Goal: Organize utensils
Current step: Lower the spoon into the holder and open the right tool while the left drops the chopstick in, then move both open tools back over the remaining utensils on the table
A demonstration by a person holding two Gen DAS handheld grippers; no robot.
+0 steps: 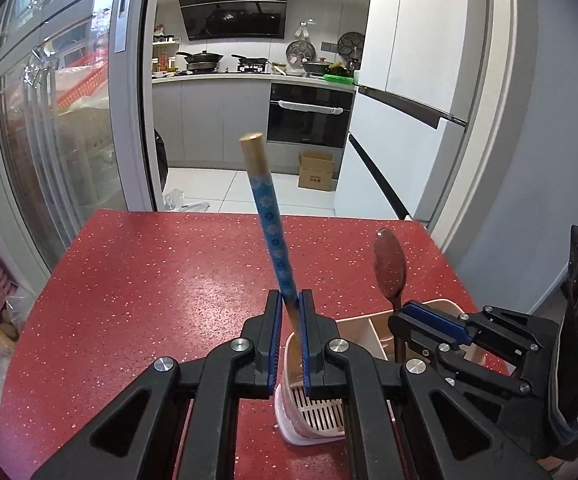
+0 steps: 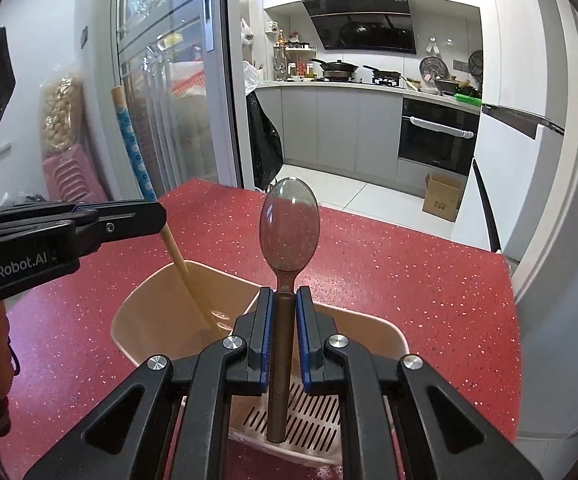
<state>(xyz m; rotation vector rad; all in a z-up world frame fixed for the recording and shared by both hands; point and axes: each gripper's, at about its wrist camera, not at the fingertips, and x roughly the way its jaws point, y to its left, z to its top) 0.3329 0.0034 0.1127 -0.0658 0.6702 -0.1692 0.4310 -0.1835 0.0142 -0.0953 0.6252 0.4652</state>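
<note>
1. Clamped in my right gripper (image 2: 280, 300), the spoon (image 2: 289, 226) stands upright, handle tip down over the holder (image 1: 363, 330).
2. Beside it, my left gripper (image 1: 290, 304) pinches chopsticks (image 1: 271, 228), tips already inside the holder's left compartment.

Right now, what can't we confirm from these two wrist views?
- Chopsticks lower tip: left wrist view, hidden by left gripper fingers; count unclear.
- Spoon handle end, touching holder floor or not: right wrist view can't settle; right gripper covers much of it.
- Utensil holder near side: cut off by gripper bodies in both views.
</note>
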